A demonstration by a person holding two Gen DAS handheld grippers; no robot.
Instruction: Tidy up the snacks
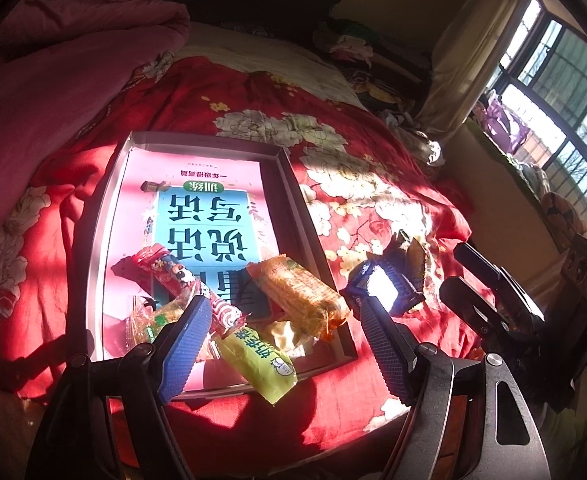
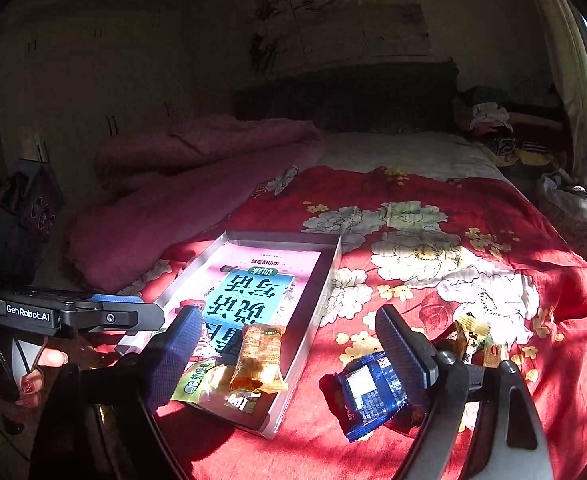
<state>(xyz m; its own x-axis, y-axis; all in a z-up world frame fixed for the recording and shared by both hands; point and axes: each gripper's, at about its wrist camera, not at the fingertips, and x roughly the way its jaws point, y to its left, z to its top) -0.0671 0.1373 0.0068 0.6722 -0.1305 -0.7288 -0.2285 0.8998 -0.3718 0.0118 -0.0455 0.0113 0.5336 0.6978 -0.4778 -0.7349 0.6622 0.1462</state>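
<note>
Right wrist view: "GenRobot.AI" marks the left gripper (image 2: pixel 149 314); both grippers gape empty.

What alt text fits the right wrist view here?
The open right gripper hovers empty over a red floral bedspread, a blue snack packet just below it. Left of that, a shallow tray holds a book and several snacks.

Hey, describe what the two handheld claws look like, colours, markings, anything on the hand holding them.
Each claw has a black frame with silver screws and two fingers faced with blue ribbed pads. Seen from the right wrist, the left claw carries white "GenRobot.AI" lettering on its black side. The hand gripping it wears dark red nail polish. No cables or sleeves are clearly visible.
</note>
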